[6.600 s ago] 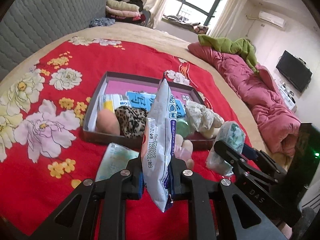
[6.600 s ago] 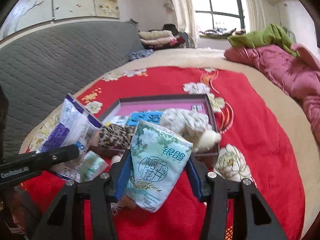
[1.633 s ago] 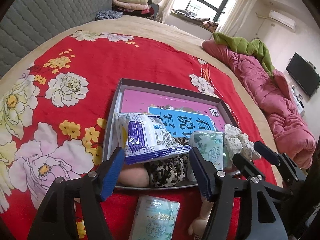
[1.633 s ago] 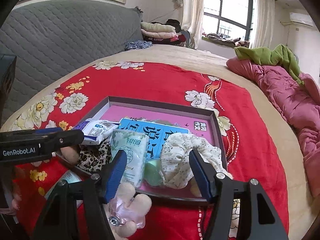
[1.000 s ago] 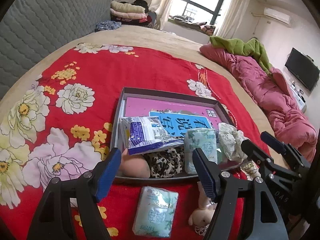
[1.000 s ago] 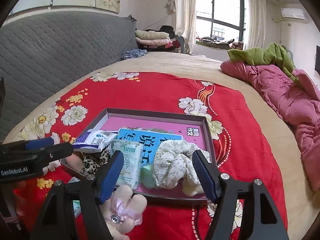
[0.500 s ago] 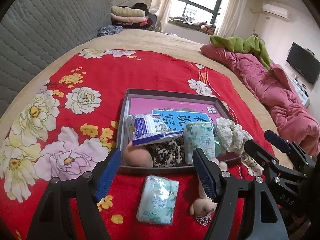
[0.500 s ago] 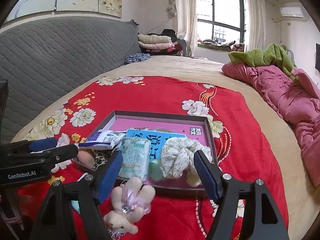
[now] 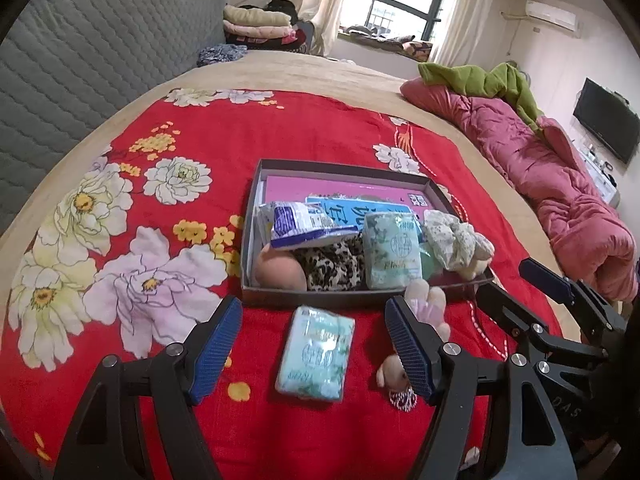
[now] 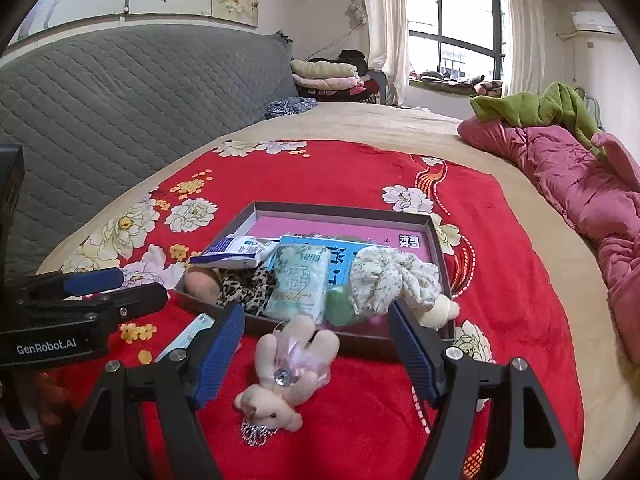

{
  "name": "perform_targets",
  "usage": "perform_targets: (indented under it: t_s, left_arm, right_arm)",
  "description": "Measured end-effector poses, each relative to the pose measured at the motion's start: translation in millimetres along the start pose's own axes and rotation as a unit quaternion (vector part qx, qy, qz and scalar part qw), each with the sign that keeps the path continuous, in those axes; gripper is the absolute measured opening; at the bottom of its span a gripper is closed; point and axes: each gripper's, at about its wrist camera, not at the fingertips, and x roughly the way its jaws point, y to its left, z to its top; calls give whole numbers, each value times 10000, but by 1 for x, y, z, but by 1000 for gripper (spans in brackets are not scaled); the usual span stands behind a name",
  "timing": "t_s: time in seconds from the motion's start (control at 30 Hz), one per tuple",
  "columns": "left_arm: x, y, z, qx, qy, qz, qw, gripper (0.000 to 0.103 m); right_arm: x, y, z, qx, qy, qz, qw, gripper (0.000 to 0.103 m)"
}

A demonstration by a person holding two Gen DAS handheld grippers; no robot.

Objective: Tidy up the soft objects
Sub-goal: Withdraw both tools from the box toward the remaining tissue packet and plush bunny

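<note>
On the red floral bedspread (image 9: 240, 144), both spread, empty grippers, left gripper (image 9: 312, 346) and right gripper (image 10: 316, 354), should probably straddle the tissue pack (image 9: 316, 354) and plush bear (image 10: 288, 372) squarely before squeezing.

"GenRobot.AI" on left gripper (image 10: 92, 290) body; "DAS" on right gripper (image 9: 520, 288) body

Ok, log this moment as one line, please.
left tool: open, empty | right tool: open, empty | tissue pack, plush bear: on blanket, outside box | phase: between picks
</note>
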Motion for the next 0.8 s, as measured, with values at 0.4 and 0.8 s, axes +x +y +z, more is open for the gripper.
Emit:
perform_targets:
  t_s: [0.4,0.8]
  left_arm:
    - [-5,-8,-20,103,233,4,9997,76]
    - [14,-6,-32,107,494,19,9987,76]
  right_arm:
    - [-15,4,-11,17,172,123,9998,73]
    - [-5,1,-24,150,488,205,9985,73]
